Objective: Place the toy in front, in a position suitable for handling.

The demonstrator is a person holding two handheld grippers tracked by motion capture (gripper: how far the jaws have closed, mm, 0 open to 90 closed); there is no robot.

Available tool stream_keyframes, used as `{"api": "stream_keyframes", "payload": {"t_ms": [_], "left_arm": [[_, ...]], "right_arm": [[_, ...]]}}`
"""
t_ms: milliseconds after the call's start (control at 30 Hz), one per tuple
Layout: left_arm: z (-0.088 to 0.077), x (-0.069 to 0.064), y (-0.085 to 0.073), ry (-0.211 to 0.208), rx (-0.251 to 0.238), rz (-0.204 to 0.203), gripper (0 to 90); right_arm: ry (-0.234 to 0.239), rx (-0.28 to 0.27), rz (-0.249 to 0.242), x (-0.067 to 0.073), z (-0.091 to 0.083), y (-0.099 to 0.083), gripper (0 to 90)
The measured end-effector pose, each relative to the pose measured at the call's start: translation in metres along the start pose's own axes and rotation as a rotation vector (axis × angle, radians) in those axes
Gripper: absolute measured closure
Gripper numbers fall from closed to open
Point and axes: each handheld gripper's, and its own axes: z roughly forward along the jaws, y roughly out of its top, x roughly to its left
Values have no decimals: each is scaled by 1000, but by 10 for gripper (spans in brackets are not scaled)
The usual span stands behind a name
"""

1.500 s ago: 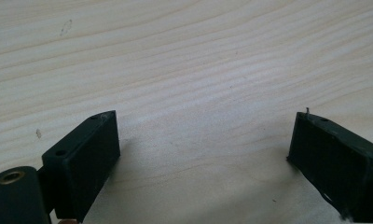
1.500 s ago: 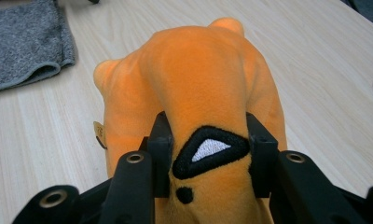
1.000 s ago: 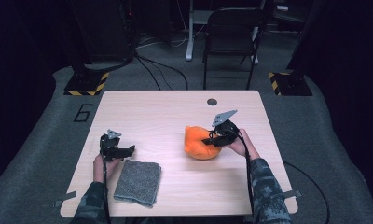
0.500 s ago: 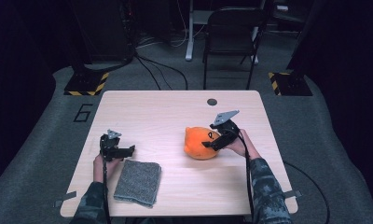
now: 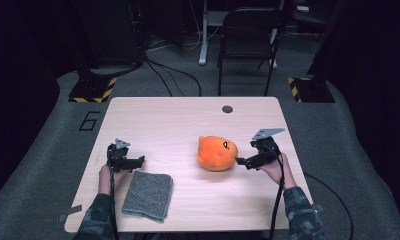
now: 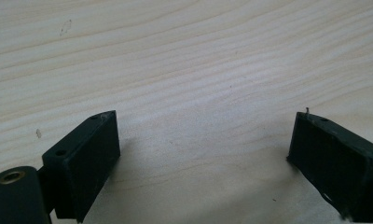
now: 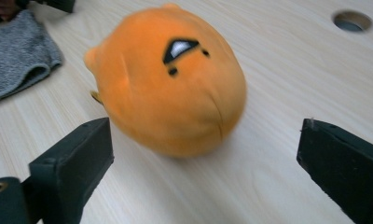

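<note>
Orange plush (image 5: 217, 153) sits mid-table, right of the grey cloth (image 5: 148, 195). Our right gripper (image 5: 244, 162) has just been opening, jaws spread and off the toy; left gripper (image 5: 138, 161) hangs spread over bare wood. Nudge the plush now and it probably rolls away.

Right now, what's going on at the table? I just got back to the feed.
A person holds a gripper in each hand. The right gripper has just opened its jaws and let go of the orange plush toy, which sits free on the wooden table; the gripper now stands just right of it with nothing between the jaws. The left gripper rests open over bare wood, beside a folded grey cloth.
</note>
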Motion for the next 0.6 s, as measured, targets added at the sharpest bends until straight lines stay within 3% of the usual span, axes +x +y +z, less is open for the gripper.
{"api": "stream_keyframes", "payload": {"t_ms": [67,100,167,300,333,400,433,467,600], "left_arm": [[0,0,0,0,0,0,84],[0,0,0,0,-1,1,83],[-1,1,0,-4,3,16,83],[-5,0,3,35,28,46,24],[-13,1,4,-14,-12,1,21],[-17,1,5,-33,-29,-14,21],[-22,0,6,-41,-36,-15,23],[-30,-4,6,-57,-29,-16,27],[-52,-21,4,-100,-46,20,27]], "right_arm": [[-20,-6,19,1,-5,-6,15],[-61,6,57,4,-13,-19,0],[-98,7,98,7,-21,-31,0],[-140,-22,139,11,-31,-49,0],[-163,-12,152,12,-34,-60,0],[-162,-4,158,11,-35,-61,0],[-163,-23,165,8,-38,-62,0],[-172,-46,203,4,-41,-63,0],[-185,-49,217,2,-40,-65,0]]}}
